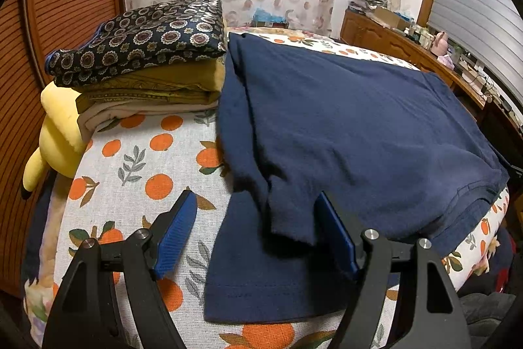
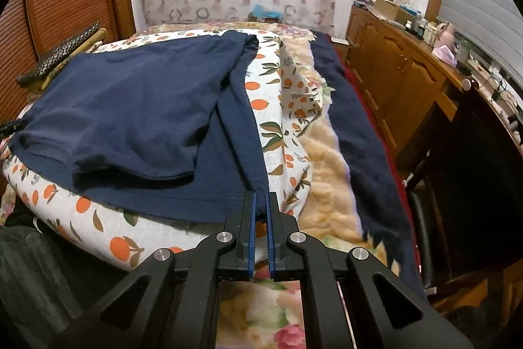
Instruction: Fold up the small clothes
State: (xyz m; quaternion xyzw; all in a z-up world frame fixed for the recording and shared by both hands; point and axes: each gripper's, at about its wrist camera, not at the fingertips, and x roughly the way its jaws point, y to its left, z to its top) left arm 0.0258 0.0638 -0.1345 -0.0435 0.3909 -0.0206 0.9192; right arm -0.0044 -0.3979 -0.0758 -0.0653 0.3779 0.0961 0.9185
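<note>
A navy blue T-shirt [image 1: 359, 126] lies spread on the orange-print cloth [image 1: 137, 159], one side folded over. My left gripper [image 1: 258, 205] is open, its blue fingers [image 1: 178, 228] astride the shirt's near left edge, one finger on the cloth, one under the fabric fold. In the right wrist view the same shirt [image 2: 137, 100] lies to the left. My right gripper [image 2: 261, 201] is shut on the shirt's near right corner at the hem.
A stack of folded clothes [image 1: 143, 54] with a dark patterned one on top sits at the far left, beside a yellow plush toy [image 1: 59, 133]. A wooden sideboard [image 2: 402, 64] with clutter stands to the right. A fuzzy blanket [image 2: 330, 172] and dark cloth [image 2: 359, 133] lie right of the shirt.
</note>
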